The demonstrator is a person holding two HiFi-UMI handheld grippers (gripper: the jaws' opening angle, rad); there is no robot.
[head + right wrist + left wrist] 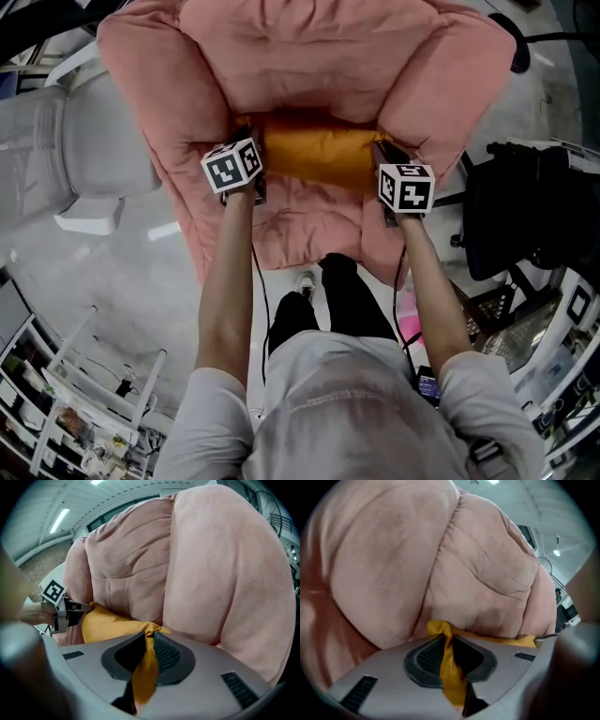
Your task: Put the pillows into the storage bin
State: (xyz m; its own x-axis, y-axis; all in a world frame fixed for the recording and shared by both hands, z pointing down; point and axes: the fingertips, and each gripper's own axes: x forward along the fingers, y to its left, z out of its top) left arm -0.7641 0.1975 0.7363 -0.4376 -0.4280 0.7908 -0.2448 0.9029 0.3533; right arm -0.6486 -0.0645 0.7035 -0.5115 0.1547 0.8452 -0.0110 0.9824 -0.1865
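I am pinching the yellow pillow (319,155), lying crosswise at the back edge of the armchair (309,56) seat, by its end corners: left hand-held gripper (449,646) clamped on one, right hand-held gripper (147,651) on the other.

Head view steeply down over pink armchair (309,56); both gripper views close-up (from opposite ends), sharing yellow pillow (319,155).

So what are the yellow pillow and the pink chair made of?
The yellow pillow looks like thin smooth woven cloth; it bunches into tight folds where pinched. The pink armchair looks like soft matte plush over thick padding: puffy lobes, stitched seams.
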